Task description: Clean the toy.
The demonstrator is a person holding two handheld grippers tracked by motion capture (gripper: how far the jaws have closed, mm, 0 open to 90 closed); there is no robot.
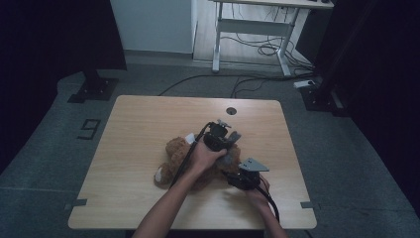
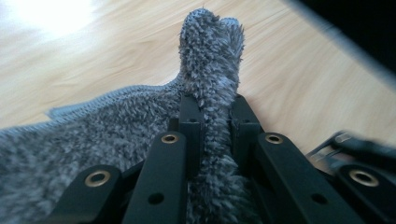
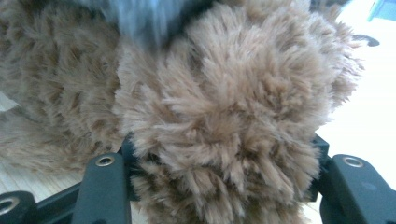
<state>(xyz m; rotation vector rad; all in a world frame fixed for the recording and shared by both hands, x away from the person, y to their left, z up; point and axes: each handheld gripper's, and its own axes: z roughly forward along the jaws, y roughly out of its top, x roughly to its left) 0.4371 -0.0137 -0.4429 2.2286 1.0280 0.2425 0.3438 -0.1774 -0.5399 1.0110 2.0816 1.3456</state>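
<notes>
So there's this brown teddy bear [image 1: 181, 161] lying in the middle of the wooden table [image 1: 133, 129], and it looks like the person is dressing it in a fuzzy grey cloth [image 2: 93, 144], maybe a little garment. The right gripper [image 3: 224, 154] is clamped around a plump furry limb of the bear, I'd guess to pin it down so it doesn't slide. The left gripper [image 2: 212, 121] has its jaws pinched tight on a fold of the grey cloth, holding it up over the bear, probably to stretch it across.
</notes>
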